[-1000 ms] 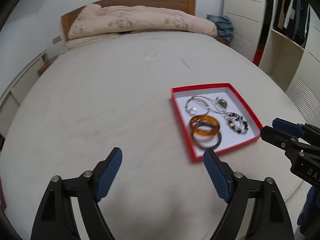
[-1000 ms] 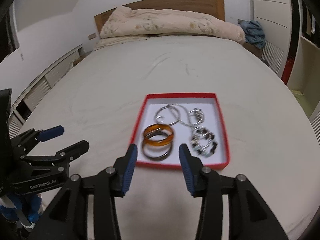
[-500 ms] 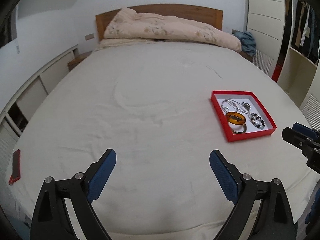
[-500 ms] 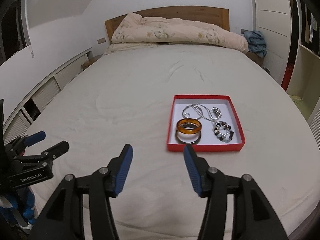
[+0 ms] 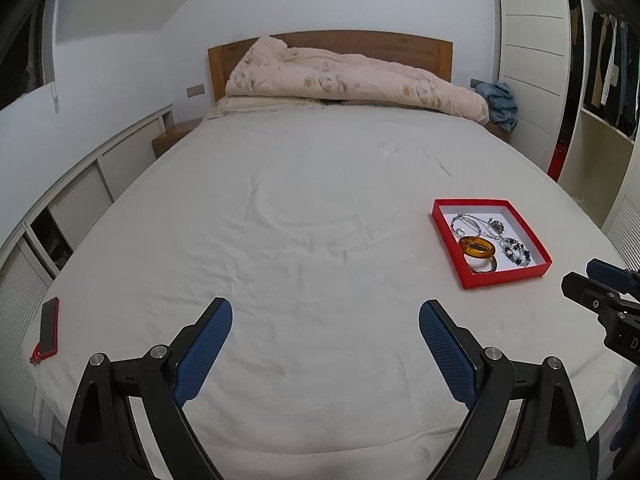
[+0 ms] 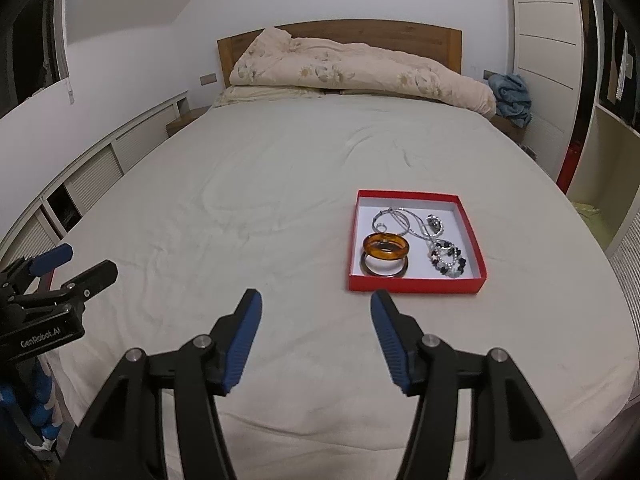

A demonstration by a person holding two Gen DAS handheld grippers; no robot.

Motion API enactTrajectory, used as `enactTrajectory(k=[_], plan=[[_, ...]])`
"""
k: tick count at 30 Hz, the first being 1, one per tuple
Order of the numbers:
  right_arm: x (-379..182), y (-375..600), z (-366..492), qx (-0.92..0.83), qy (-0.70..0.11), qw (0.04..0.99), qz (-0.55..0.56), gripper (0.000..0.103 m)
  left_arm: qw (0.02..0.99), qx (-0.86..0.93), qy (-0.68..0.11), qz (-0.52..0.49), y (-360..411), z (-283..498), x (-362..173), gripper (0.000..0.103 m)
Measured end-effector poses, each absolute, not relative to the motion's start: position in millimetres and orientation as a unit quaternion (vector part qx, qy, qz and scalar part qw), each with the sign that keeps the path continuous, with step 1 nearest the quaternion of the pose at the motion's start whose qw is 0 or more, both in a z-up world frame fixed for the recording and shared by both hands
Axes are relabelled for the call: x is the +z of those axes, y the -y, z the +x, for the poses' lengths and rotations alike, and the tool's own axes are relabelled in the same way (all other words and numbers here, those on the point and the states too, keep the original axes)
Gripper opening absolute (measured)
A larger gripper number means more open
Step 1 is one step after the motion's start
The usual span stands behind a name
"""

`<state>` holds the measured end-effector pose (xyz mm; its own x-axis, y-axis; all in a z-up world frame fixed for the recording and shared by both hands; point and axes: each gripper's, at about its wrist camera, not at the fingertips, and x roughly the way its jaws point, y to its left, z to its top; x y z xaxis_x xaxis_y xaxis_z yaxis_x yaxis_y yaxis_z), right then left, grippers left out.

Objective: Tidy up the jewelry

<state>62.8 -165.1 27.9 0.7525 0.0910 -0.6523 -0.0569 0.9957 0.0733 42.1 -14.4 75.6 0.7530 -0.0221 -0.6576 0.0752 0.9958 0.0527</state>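
A red shallow box (image 6: 476, 240) sits on the white bed, right of centre; it also shows in the left wrist view (image 5: 444, 232). Inside lie an amber bangle (image 6: 385, 245) on a dark bangle (image 6: 384, 270), a silver necklace (image 6: 396, 218) and a beaded bracelet (image 6: 448, 260). My right gripper (image 6: 316, 304) is open and empty, above the bed's near edge, short of the box. My left gripper (image 5: 324, 312) is open and empty, well left of the box.
A red-cased phone (image 5: 49, 330) lies at the bed's left edge. A rumpled beige duvet (image 6: 360, 72) lies by the wooden headboard. A wardrobe (image 5: 600, 80) stands on the right, low cabinets (image 6: 92, 172) on the left.
Both grippers have pulled back and up from the box, which now looks smaller and farther. The right gripper's jaws have opened wider. The jewelry has not moved.
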Motion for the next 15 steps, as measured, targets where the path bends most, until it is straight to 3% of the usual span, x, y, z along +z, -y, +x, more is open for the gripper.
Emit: enactTrajectory(k=[15], plan=[[27.7,176.2,49.5,0.003,-0.348,0.937,0.017,0.065,0.933,-0.035,-0.355,0.042,26.0,39.9,74.2,0.095]])
